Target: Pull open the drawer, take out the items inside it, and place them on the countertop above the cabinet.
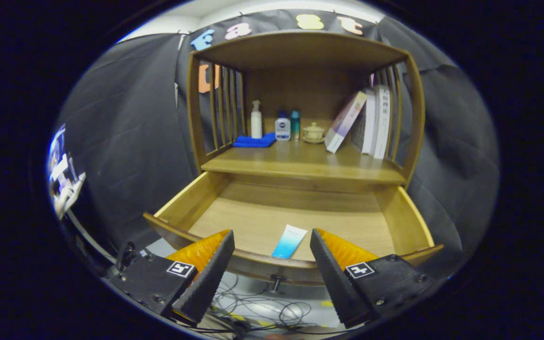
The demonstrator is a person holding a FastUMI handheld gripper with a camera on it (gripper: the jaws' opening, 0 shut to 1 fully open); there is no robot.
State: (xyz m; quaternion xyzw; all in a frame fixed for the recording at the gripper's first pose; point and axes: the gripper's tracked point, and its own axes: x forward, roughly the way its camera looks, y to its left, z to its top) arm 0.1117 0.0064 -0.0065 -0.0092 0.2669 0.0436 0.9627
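The books (375,120) at the right of the bench carry writing on their spines, but it is too small to make out, and the same goes for the print on the tube (289,241) in the drawer and on the white-and-blue bottle (282,127). Each finger of the tool carries a small square black-and-white marker tag.

The tool (272,264) is released, its fingers spread wide with nothing between them and touching nothing. It hangs just in front of the drawer's (295,215) front rail, over a tangle of cables (262,311) on the floor below.

The drawer stands pulled well out of the wooden cabinet (300,47). Inside it lies a white tube shading to blue, flat on the drawer floor, close against the front rail and just ahead of the gap between the fingers, toward 12 o'clock from them. The drawer's knob (276,282) pokes down under the rail, also between the fingers.

Beyond the drawer, the bench (300,165) bears a row of things: a folded blue cloth (254,140) toward 11 o'clock, a white pump bottle (256,120) behind it, the white-and-blue bottle and a teal bottle (295,124) side by side, a small lidded pot (313,133), then a leaning book (345,122) resting against the upright books toward 1 o'clock.
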